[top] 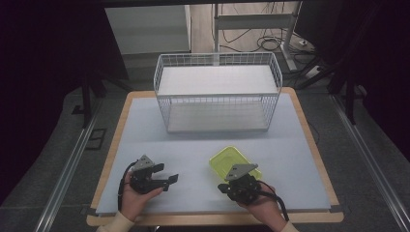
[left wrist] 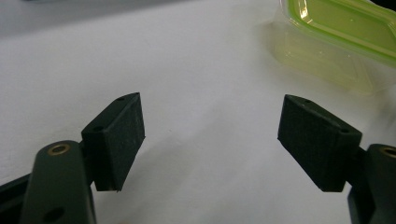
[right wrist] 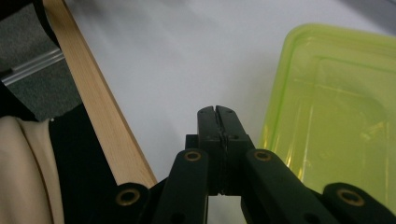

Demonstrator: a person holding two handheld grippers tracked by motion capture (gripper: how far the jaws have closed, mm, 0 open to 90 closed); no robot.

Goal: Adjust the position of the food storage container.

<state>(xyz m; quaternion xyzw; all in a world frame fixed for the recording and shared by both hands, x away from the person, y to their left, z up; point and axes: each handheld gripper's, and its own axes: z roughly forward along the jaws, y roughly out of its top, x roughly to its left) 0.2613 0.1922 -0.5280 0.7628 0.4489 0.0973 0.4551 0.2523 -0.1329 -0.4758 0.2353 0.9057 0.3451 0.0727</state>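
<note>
Right gripper [top: 226,187] clenched empty beside the green container [top: 232,162], left gripper [top: 169,181] released, wire basket [top: 217,92] standing far behind.

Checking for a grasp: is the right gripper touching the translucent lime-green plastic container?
Apart. In the right gripper view the right gripper has its jaws pressed shut on nothing, with white table surface showing between them and the lime-green plastic container's rim.

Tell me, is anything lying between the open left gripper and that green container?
Nothing visible does. Between the left gripper and the green container there is just bare table. The right gripper sits at the container's near edge, jaws shut, off that path.
</note>
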